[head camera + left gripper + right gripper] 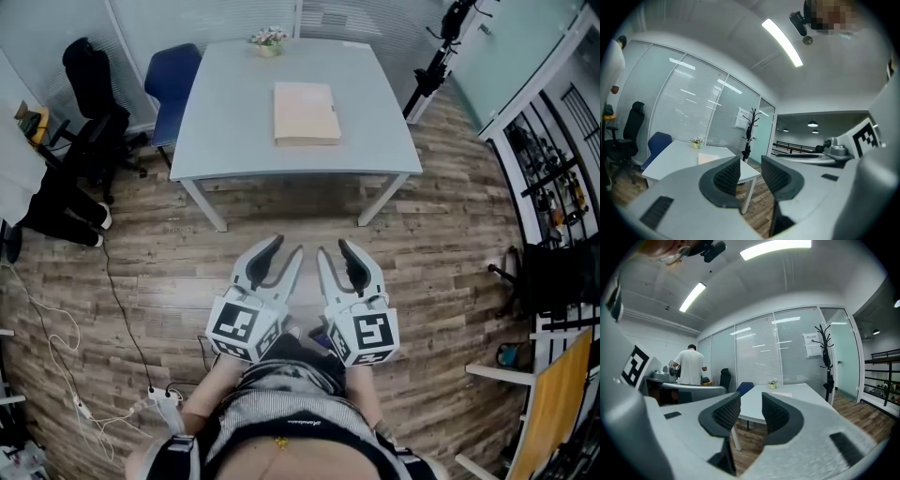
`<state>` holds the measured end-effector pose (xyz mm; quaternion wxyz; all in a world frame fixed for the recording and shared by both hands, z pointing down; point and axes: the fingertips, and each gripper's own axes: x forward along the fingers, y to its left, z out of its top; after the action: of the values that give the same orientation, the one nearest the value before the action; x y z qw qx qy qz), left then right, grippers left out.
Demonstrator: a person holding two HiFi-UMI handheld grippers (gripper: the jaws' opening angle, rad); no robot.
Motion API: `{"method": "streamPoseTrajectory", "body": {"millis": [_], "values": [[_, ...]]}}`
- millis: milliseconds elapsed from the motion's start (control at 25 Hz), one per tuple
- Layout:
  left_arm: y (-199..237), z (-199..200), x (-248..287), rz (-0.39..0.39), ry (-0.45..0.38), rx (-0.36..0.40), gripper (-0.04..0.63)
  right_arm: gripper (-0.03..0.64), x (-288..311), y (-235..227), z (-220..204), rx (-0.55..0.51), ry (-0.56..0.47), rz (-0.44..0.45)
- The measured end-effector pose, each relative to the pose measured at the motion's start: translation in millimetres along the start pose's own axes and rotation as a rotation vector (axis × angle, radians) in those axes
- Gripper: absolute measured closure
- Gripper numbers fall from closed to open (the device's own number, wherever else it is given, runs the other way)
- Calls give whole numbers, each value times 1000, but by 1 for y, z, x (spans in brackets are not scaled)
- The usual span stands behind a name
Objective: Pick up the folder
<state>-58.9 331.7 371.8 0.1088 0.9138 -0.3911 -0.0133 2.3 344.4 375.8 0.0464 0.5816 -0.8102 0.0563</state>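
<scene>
Two grippers held out empty, well short of the folder on the table.

Nearest, the left gripper point(286, 246) and right gripper point(333, 247) sit side by side over the wooden floor point(309, 202), each with its jaws partly apart and nothing between them. Farther on stands the pale table point(225, 122). The beige folder point(307, 113) lies flat right of its middle, edges square to the table's, its long axis seemingly running away from the person. A small potted plant point(268, 39) sits at the far edge and a blue chair point(173, 80) at the far left corner. Only the right gripper view shows a person in a white shirt point(690, 366), back turned, and only the head view shows the folder's whole top.
</scene>
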Motion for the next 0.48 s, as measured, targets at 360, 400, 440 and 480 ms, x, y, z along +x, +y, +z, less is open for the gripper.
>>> {"method": "streamPoseTrajectory", "body": {"millis": [360, 400, 440, 480], "values": [[14, -3, 29, -8, 5, -9, 474, 454, 24, -21, -2, 29, -6, -13], [16, -2, 36, -17, 6, -15, 474, 451, 29, -26, -2, 28, -4, -20], [20, -1, 44, -29, 6, -25, 472, 448, 35, -31, -2, 26, -3, -29], [24, 0, 53, -41, 6, -37, 472, 448, 42, -37, -1, 26, -3, -37]]}}
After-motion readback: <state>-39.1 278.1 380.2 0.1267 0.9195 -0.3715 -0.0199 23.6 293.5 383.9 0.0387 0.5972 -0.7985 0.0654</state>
